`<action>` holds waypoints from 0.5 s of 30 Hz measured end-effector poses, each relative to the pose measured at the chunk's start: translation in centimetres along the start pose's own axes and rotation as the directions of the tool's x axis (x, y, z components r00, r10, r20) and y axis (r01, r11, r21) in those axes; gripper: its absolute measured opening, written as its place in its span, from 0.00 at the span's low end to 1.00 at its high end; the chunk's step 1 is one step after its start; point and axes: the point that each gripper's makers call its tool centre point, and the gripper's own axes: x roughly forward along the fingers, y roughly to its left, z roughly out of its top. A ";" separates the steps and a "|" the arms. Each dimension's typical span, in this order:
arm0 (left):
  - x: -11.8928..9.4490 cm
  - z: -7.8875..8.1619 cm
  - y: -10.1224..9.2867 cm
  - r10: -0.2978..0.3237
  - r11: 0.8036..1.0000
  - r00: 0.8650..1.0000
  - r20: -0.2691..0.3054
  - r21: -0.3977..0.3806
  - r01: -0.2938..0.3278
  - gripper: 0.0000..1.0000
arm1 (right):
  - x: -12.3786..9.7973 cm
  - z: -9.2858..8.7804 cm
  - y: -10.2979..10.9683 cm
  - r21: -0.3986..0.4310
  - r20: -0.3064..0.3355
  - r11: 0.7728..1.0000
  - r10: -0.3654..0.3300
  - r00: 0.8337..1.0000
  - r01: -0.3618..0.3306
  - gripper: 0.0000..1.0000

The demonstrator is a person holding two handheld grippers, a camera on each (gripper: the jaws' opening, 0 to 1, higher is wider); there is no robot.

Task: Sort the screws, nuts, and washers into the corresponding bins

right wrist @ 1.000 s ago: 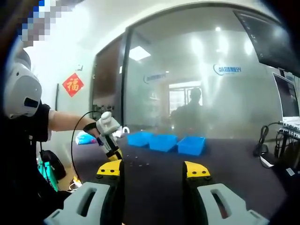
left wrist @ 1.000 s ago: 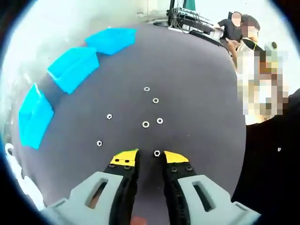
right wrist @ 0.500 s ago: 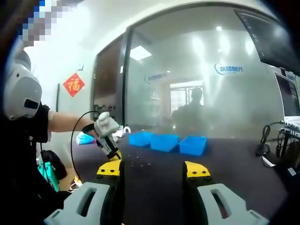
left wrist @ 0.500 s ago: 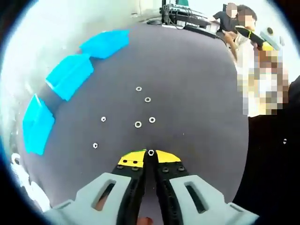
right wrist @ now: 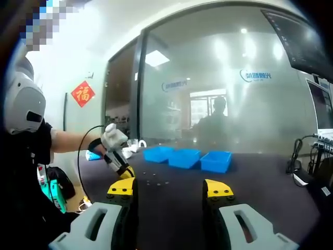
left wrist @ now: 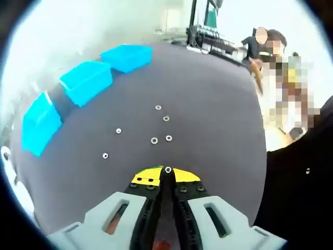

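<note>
My left gripper (left wrist: 167, 173) is shut, with a small silver nut (left wrist: 167, 170) pinched at its yellow tips just above the dark grey table (left wrist: 218, 114). Several loose nuts and washers lie ahead of it, among them a washer (left wrist: 154, 140) and a nut (left wrist: 105, 155). Three blue bins (left wrist: 126, 56) (left wrist: 86, 80) (left wrist: 39, 124) stand in an arc at the far left. My right gripper (right wrist: 170, 188) is open and holds nothing, looking low across the table at the blue bins (right wrist: 184, 157). The left gripper (right wrist: 125, 171) shows at the left of the right gripper view, in a person's hand.
Cables and equipment (left wrist: 208, 36) sit at the table's far edge, and people stand at the right. A glass wall (right wrist: 218, 94) rises behind the bins. A monitor (right wrist: 304, 41) and a laptop (right wrist: 321, 112) are at the right.
The left gripper's jaws closed on the nut that lay between its tips, and since then it has lifted a little. The right gripper has stayed open and still.
</note>
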 end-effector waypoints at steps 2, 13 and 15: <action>-0.5 0.2 -0.2 -0.002 1.000 0.999 0.041 -0.025 0.003 0.06 | 0.1 0.1 0.0 0.001 0.003 1.000 0.001 1.000 -0.001 0.45; -3.7 2.3 0.4 0.110 0.986 0.950 0.292 -0.152 -0.067 0.06 | 0.5 0.0 0.3 0.004 0.001 1.000 0.004 1.000 -0.004 0.45; -4.4 3.1 0.3 0.129 0.979 0.927 0.353 -0.196 -0.061 0.06 | 0.5 0.1 0.2 0.005 0.005 1.000 0.002 1.000 -0.002 0.45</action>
